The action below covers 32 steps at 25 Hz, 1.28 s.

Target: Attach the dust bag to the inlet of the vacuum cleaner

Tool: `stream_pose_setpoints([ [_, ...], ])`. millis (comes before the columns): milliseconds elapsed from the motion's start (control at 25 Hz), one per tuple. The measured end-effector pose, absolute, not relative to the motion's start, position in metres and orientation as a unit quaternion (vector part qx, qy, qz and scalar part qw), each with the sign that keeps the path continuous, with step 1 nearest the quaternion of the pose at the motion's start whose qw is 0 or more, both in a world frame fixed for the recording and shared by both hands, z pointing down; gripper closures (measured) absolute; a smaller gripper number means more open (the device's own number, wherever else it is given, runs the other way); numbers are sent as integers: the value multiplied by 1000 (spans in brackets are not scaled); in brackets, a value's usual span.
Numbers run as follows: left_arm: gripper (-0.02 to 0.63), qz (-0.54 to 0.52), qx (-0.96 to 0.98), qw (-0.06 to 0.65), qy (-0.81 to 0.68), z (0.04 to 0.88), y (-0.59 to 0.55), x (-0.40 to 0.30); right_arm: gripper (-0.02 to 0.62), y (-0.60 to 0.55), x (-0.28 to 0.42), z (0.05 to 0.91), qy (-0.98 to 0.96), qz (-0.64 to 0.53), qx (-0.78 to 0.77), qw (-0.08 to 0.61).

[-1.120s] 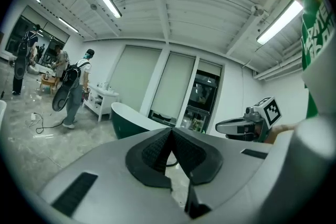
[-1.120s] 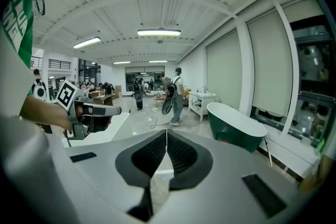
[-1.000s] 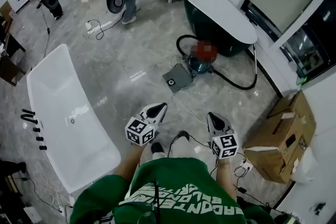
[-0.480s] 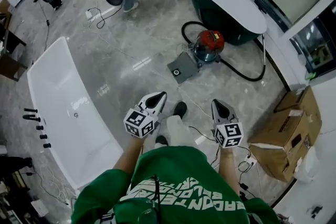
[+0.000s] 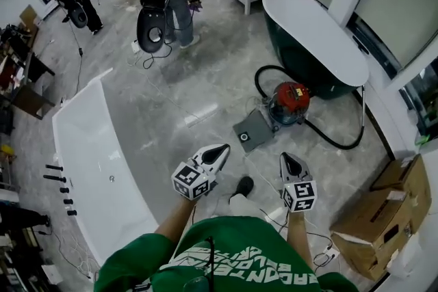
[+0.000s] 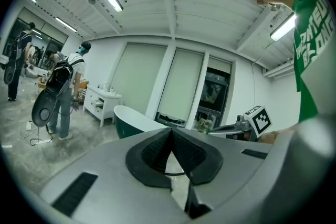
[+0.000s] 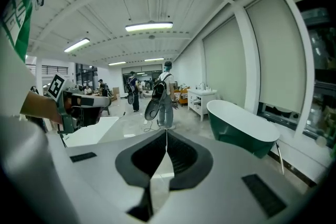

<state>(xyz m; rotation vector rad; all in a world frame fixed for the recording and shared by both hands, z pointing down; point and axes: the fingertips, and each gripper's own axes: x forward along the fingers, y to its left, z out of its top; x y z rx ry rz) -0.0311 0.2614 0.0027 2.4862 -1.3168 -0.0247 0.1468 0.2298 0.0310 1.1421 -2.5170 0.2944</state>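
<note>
Both hand-held grippers have advanced toward the vacuum cleaner (image 5: 291, 100), which now sits closer ahead. Left hand-held gripper (image 5: 223, 148) and right hand-held gripper (image 5: 285, 157): jaws closed, nothing held. The dust bag (image 5: 252, 131) lies flat on the floor (image 5: 205, 78) just beside the vacuum cleaner, ahead of and between the grippers. The left appears slightly nearer. Its round collar faces up, on the near side.
</note>
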Motion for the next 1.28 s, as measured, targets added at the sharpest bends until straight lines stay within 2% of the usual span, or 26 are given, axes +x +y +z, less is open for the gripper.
stream_pose_setpoints([
  [360,601,25,875,164,-454,0,180,-9,583,127,153,10,-907,85,387,145],
  [640,601,44,896,162,-411,2,146,16,583,98,163,12,-896,113,411,123],
  [1000,602,24,917,165,-362,9,88,-5,583,69,137,19,-873,118,452,139],
  [1280,601,4,933,150,-326,-6,27,-57,583,24,87,-4,-861,108,480,133],
])
